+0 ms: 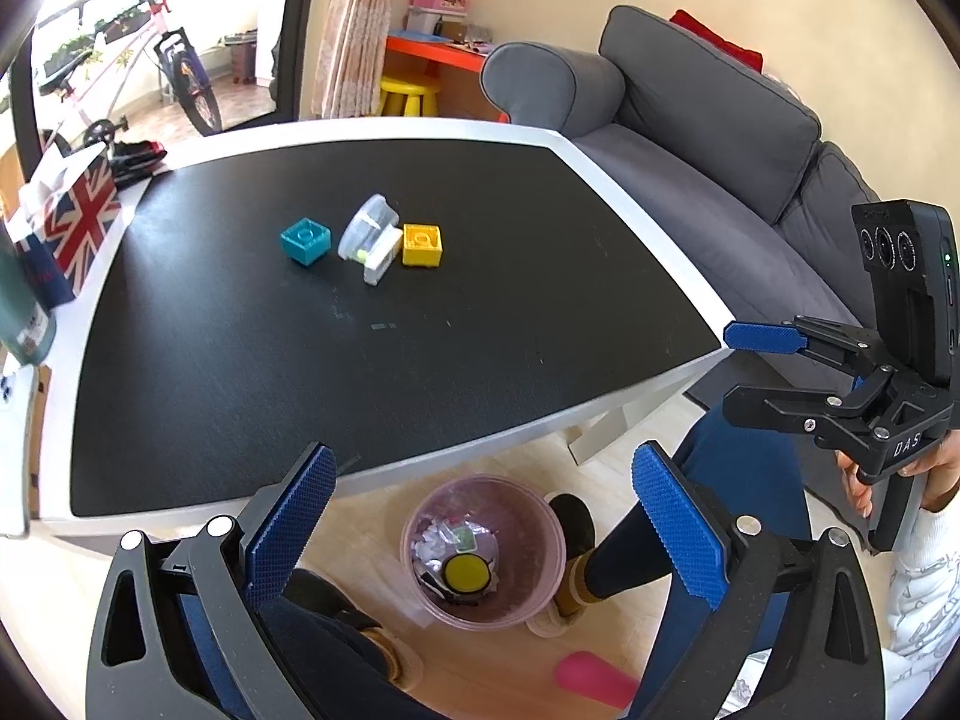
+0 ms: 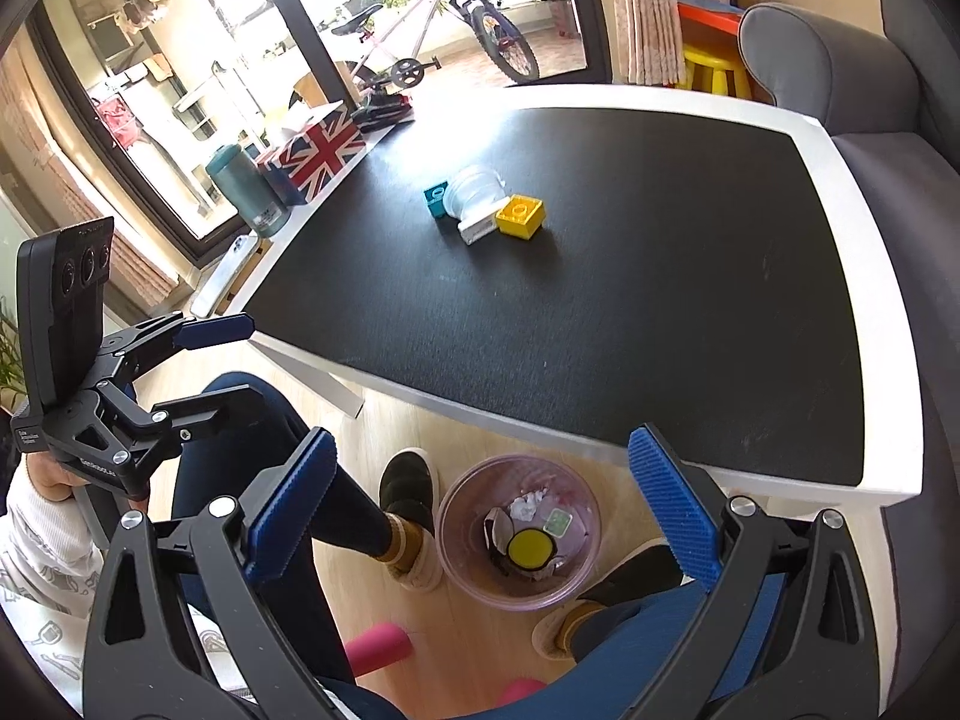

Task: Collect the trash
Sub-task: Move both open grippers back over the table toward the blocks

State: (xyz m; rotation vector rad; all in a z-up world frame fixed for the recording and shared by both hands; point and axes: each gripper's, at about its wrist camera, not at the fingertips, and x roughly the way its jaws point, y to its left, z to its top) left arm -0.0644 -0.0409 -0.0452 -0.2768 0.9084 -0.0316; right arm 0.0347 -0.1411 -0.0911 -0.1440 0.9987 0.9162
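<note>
Both the left gripper and right gripper gape empty above the pink bin below the table's white near edge; bare black tabletop fills mid-frame.

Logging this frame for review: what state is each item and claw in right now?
Left claw: open, empty.
Right claw: open, empty.
Clear plastic cup: tipped on its side on the table, between the blocks.
Teal block: on the table, upright.
Yellow block: on the table, upright.
Pink bin: on the floor, holds trash.
</note>
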